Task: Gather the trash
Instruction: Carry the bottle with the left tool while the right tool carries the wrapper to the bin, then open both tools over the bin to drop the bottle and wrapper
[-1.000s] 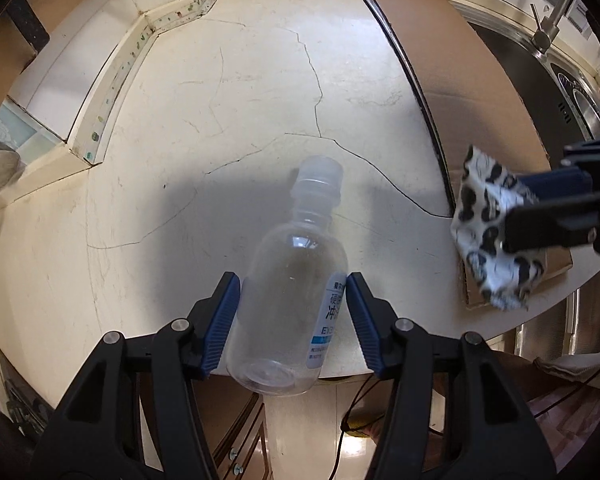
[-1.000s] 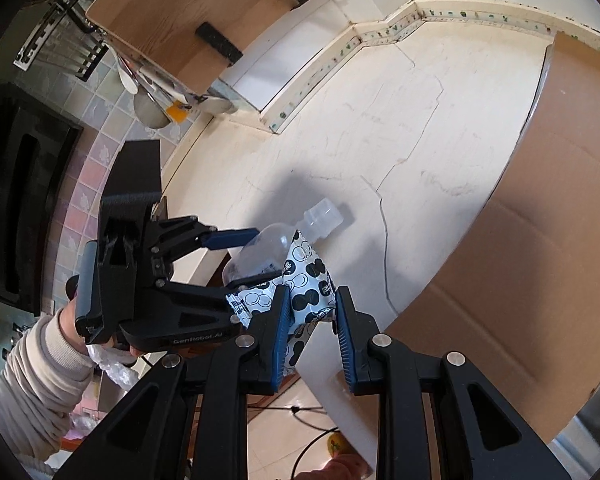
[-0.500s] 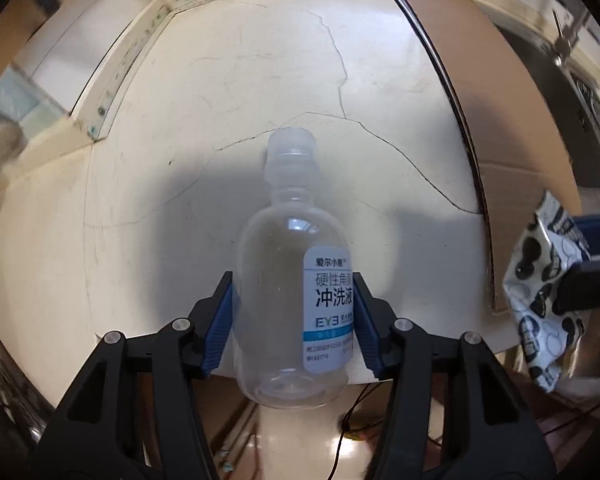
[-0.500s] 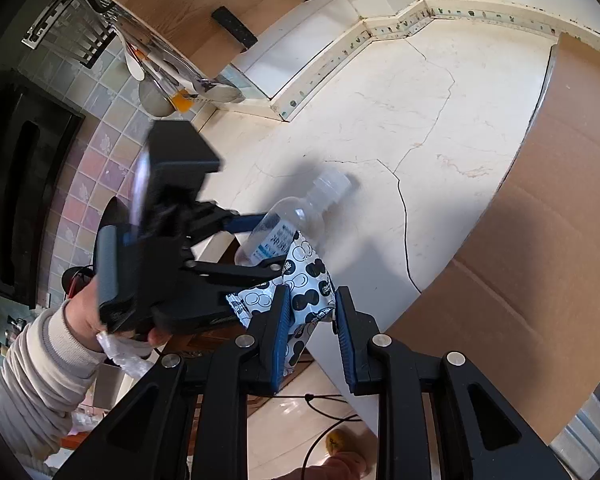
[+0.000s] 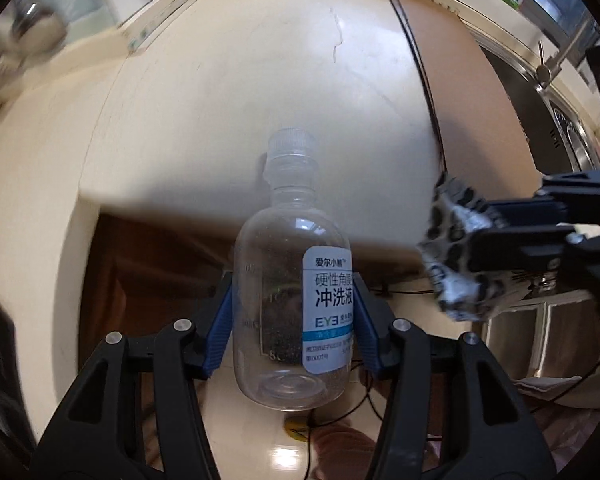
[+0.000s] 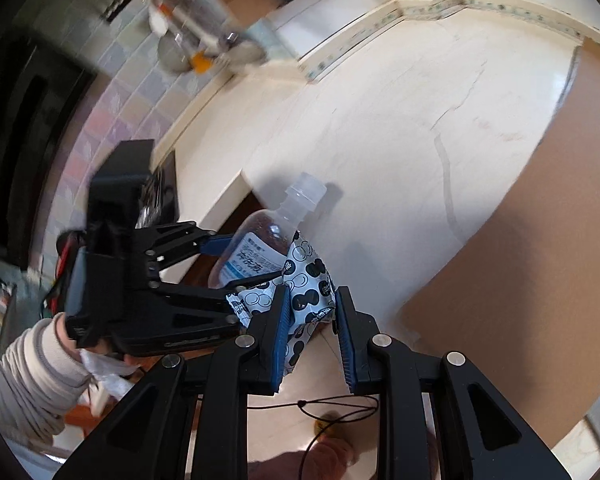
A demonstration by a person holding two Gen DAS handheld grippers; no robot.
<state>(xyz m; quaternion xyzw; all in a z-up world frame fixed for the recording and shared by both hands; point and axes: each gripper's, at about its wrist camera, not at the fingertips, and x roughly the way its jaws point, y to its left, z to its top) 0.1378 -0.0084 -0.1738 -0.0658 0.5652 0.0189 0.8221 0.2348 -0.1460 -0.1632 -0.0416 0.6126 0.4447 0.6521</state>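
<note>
We find the left gripper (image 5: 292,320) clamped on an empty clear plastic bottle (image 5: 290,304), blue pads pressed to both its sides, cap pointing away from the camera. The bottle hangs clear of the cream countertop (image 5: 228,128), past its front edge, with the floor beneath. The right gripper (image 6: 310,332) is clenched on a crumpled black-and-white printed wrapper (image 6: 306,284), held just beside the bottle. A sheet of brown cardboard (image 6: 540,248) lies on the countertop.
</note>
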